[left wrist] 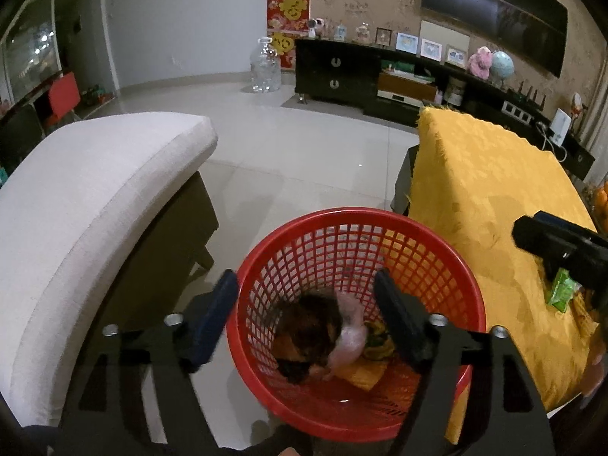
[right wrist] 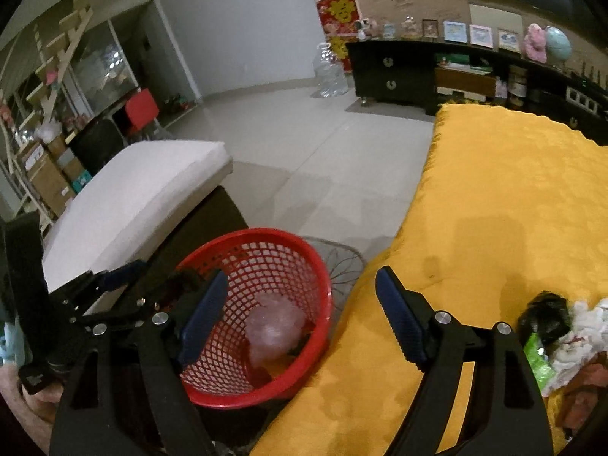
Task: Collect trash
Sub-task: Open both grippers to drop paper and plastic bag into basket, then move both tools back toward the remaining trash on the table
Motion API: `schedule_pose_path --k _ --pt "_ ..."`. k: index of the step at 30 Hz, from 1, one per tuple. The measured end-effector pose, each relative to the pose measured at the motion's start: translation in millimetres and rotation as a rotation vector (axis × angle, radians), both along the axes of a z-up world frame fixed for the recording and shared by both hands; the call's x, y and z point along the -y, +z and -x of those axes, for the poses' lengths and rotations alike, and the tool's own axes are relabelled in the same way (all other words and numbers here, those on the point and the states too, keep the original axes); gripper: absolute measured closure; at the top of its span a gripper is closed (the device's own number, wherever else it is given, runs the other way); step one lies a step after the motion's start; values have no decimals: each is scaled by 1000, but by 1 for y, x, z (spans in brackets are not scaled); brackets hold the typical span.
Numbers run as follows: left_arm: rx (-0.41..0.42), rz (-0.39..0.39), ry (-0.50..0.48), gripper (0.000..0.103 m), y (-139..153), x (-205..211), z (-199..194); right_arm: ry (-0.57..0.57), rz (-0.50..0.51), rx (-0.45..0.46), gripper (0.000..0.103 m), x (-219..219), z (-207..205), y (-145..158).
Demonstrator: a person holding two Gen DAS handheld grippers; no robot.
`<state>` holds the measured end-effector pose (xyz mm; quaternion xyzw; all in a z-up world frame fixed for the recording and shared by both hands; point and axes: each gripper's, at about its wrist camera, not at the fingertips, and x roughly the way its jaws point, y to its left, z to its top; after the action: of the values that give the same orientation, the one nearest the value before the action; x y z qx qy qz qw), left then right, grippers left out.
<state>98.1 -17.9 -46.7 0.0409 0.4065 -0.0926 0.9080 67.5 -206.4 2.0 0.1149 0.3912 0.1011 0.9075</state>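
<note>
Left wrist view shows the left gripper (left wrist: pixel 306 319) spread wide and empty over the red basket (left wrist: pixel 448 262), pale crumpled trash (left wrist: pixel 351 336) lying inside. Beside the basket, the right gripper (right wrist: pixel 302 321) is spread and empty too; more trash (right wrist: pixel 570 338) waits on the yellow cloth (right wrist: pixel 513 197), and a careless reach could tip the basket.

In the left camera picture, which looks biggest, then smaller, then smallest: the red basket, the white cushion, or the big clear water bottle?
1. white cushion
2. red basket, though it is close to the camera, so it looks larger than it may be
3. clear water bottle, far away, so it looks smallest
</note>
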Motion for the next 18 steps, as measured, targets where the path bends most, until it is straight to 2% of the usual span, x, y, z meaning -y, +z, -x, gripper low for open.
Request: schedule_pose_path --k 3,12,14,15,18 --pt "15 5 4 22 3 1 3 -19 -1 10 26 9 5 3" --pt "59 82 20 16 20 -1 8 -67 47 68 26 28 23 19" --pt "73 82 11 15 23 2 10 -81 54 83 23 35 27 23" --pt "79 82 5 15 24 4 11 -97 55 97 18 41 32 26" --pt "88 79 -6 15 26 8 13 -134 58 113 17 58 41 32"
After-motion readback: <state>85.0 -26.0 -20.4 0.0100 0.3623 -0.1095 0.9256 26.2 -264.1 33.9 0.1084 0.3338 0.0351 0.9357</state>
